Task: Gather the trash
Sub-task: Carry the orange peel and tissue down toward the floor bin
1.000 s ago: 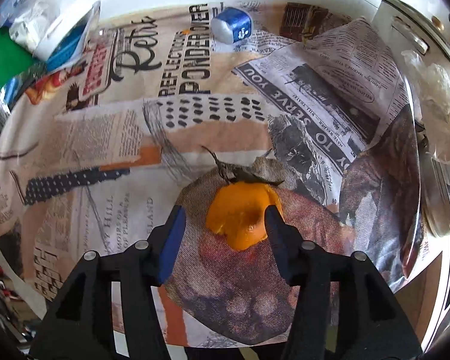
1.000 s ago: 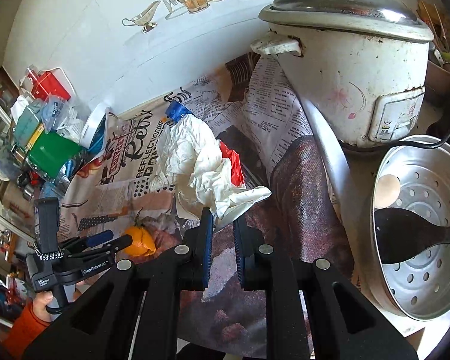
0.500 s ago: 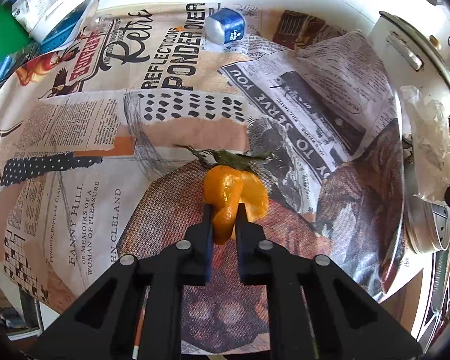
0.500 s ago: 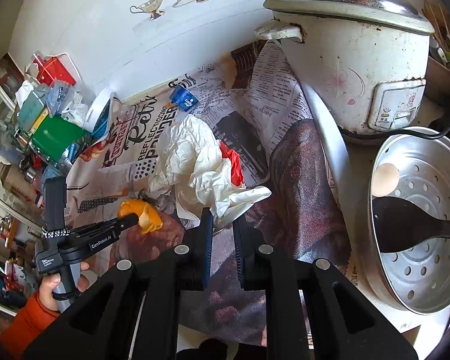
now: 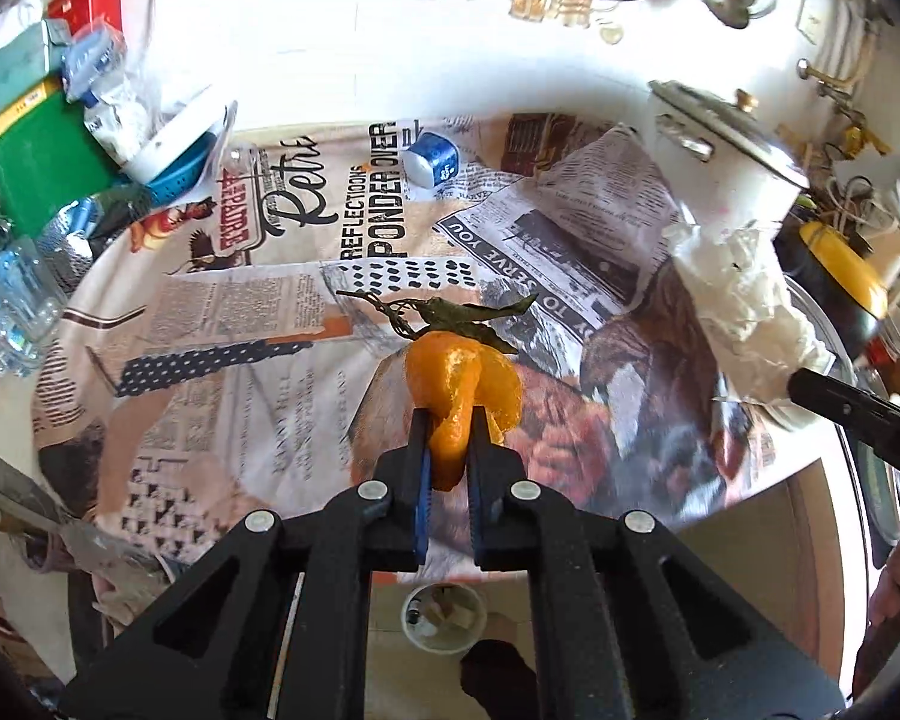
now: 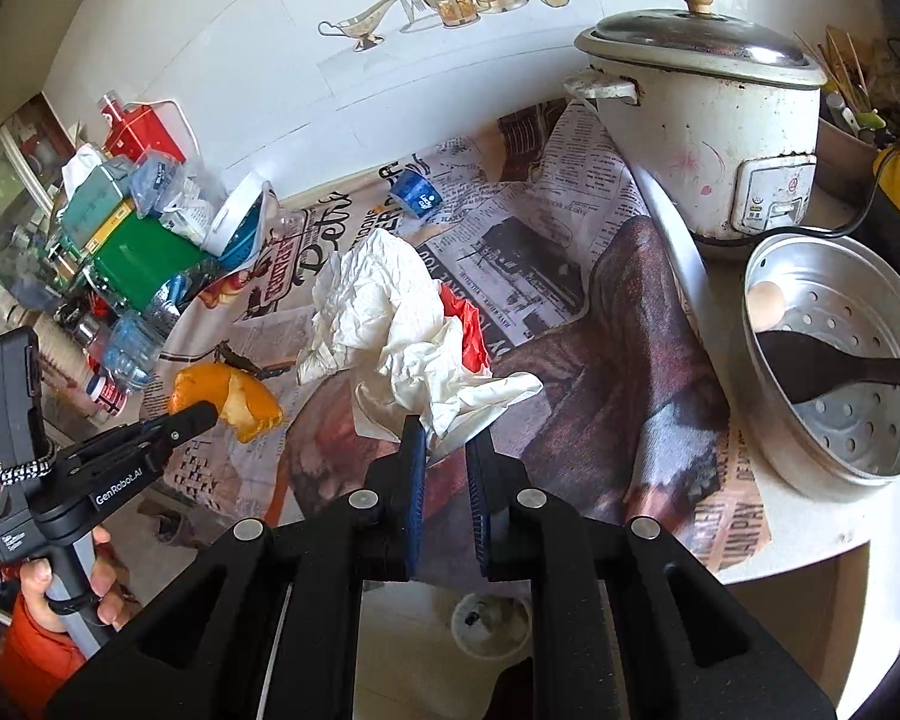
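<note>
At the middle of the frame the left gripper pinches the curled orange fruit peel above the tabletop, the right gripper pinches the crumpled white paper wad, and both probably go next into the small white bin at bottom centre.

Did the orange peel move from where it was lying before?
Yes. The orange peel, pinched in the left gripper, has been lifted off the tablecloth, toward the table's near edge.
</note>
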`<state>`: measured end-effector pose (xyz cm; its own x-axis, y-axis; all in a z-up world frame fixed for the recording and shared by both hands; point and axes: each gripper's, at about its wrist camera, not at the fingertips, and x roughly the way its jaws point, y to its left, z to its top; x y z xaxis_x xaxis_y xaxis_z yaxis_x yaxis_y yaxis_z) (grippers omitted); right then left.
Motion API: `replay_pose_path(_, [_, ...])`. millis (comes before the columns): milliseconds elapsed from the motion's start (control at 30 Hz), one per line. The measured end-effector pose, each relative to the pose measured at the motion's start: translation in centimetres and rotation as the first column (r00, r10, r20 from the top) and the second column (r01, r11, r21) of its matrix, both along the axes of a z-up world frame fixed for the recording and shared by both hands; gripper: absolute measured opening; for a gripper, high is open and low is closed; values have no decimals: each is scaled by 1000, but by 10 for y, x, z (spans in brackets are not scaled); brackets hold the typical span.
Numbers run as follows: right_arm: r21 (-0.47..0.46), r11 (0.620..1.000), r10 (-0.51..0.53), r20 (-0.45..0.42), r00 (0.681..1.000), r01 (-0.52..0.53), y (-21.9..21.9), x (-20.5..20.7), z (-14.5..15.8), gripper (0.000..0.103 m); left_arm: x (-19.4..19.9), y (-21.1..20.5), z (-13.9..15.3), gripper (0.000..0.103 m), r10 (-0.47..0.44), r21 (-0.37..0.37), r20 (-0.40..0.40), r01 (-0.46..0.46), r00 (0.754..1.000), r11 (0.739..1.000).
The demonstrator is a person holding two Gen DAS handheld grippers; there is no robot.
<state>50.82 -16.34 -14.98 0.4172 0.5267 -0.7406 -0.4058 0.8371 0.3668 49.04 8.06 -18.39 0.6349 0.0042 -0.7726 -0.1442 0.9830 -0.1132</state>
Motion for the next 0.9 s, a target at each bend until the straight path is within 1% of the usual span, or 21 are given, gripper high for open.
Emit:
replay_pose_path(167, [-4,1000,-20,32,999,20,12,-66,7,12,-72,9,14,9,-29,17,44,28,999,999])
replay_pose_path(367, [-18,998,-54,40,998,55,21,-141,9,12,-152,17,18,9,-55,17,62,54,997,998])
replay_pose_path(433, [-18,998,-60,32,998,60,22,-160,9,12,-173,18,18,9,-58,13,59,57,997,998])
replay_pose_path(533, [-31,997,-65,14,998,66,23,-186,11,12,-196,17,13,9,-75,-6,26,75,997,997])
replay_pose_path(633, [-60,996,-64,-2,998,64,25,-203,10,12,-211,13,1,9,-92,-1,-15,92,996,996])
replay_pose_path(700, [-75,995,-65,-13,998,64,26,-215,5,12,-219,10,-12,9,-100,-16,-41,99,994,995])
replay_pose_path(800, [-114,992,-68,-35,997,63,26,-223,-10,12,-225,6,-38,9,-104,-46,-84,100,991,994])
replay_pose_path(900, [-139,989,-59,-80,995,47,25,-226,-36,12,-223,-2,-72,9,-101,-67,-143,93,984,993])
